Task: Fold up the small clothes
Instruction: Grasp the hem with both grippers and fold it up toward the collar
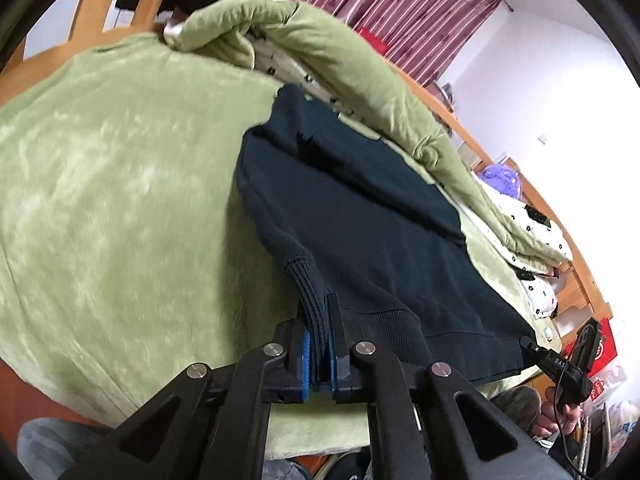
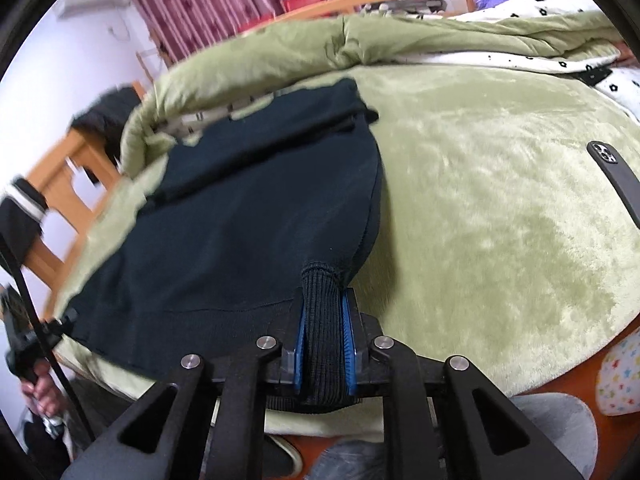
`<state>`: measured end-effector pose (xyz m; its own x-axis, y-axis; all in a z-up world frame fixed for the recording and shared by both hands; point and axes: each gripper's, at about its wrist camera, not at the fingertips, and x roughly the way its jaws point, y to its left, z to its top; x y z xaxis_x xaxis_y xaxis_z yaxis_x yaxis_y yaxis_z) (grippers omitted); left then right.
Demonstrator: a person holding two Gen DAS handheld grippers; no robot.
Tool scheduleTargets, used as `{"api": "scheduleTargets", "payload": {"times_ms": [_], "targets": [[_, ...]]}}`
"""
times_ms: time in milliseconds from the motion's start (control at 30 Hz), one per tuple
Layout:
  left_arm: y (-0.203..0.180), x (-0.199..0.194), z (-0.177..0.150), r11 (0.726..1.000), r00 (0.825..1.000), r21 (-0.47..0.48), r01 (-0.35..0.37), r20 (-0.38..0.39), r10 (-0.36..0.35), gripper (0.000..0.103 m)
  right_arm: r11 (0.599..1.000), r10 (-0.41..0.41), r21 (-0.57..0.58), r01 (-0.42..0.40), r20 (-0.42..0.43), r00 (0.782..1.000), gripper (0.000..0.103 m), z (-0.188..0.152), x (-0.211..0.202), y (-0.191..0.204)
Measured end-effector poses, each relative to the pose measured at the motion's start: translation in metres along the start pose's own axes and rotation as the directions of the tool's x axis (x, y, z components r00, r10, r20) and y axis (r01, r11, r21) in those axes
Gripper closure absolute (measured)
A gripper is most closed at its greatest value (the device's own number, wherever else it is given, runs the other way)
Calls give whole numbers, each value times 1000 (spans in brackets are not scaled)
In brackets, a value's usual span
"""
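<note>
A dark navy sweatshirt [image 1: 360, 220] [image 2: 240, 208] lies spread on a green plush blanket [image 1: 120, 180] [image 2: 500, 200], its sleeves folded in. My left gripper [image 1: 318, 308] is shut on ribbed fabric at the garment's near left corner. Blue pads [image 1: 306, 356] press both sides of the rib. My right gripper [image 2: 323, 300] is shut on a thick ribbed bunch at the near right corner. Each gripper also shows in the other's view, at the hem's far end: right gripper [image 1: 532, 346], left gripper [image 2: 66, 318]. The hem between them is lifted off the blanket.
A rolled green quilt [image 1: 340, 60] with a white patterned lining lies behind the sweatshirt. A black phone [image 2: 616, 184] rests on the blanket to the right. A wooden bed frame [image 1: 500, 152], a purple fluffy thing [image 1: 502, 178] and striped curtains [image 1: 380, 0] stand beyond.
</note>
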<state>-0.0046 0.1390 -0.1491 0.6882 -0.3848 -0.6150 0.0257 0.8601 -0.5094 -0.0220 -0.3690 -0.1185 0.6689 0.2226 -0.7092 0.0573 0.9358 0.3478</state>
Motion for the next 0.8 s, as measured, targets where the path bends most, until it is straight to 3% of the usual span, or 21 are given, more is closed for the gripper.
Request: {"api": "scheduleTargets", "payload": {"times_ms": [133,500,800], "targets": [[-6,-8,13,1000,1000,-15,15,18,-15,96,1000,27,8,-28,32,999,88,11,-7,4],[-47,-10,61,998,996,-6,-58,63,58,96,999,51,13,-53,108,993,90,59,-18,29],[-59,11,120,995,992,-71,-77,95,84,96,990,79,106,-93,133,988,90,124,-12,33]]}}
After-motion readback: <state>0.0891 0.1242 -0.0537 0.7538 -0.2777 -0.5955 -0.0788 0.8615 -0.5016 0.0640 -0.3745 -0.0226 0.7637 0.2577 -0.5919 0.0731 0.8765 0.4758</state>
